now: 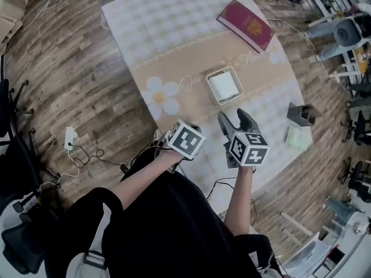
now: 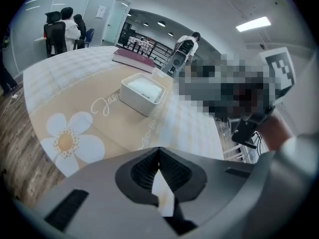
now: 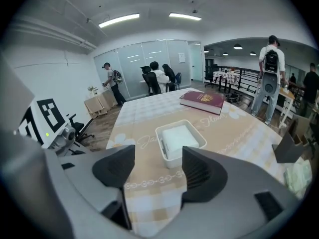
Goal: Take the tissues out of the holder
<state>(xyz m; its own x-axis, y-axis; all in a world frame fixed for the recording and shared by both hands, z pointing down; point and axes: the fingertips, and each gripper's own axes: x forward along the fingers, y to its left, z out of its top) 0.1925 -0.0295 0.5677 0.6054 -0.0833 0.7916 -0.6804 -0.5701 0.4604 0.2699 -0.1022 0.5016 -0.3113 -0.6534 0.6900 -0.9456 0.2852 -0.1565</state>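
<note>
A table (image 1: pixel 174 28) covered with a checked cloth carrying a beige band and white flowers stands on a wooden floor (image 1: pixel 69 68). Near the middle of the cloth sits the white square holder (image 1: pixel 226 102), upright, with the stack of white tissues (image 1: pixel 224 86) lying flat inside it, level with the rim or just below.

A dark red book (image 1: pixel 246 25) lies closed at the far side of the table, well apart from the holder. At the right edge are a dark grey angular stand (image 1: pixel 302 113) and, just nearer, a pale green packet (image 1: pixel 298 138).

Both hand-held grippers hover over the near part of the table, pointing towards the holder and touching nothing. The right hand-held gripper (image 1: pixel 233 117) is the closer one, just near of the holder. Its jaws are spread wide with nothing between the pads, and its own view looks through the gap at the holder's near wall (image 3: pixel 172 162) and the tissues (image 3: pixel 180 136).

The left hand-held gripper (image 1: pixel 186 138) hangs to the left and nearer, by the table's near edge. Its jaws are pressed together at the tips (image 2: pixel 159 151), with only a pale sliver showing through the gap behind them. The holder (image 2: pixel 134 101) sits well ahead of it.
</note>
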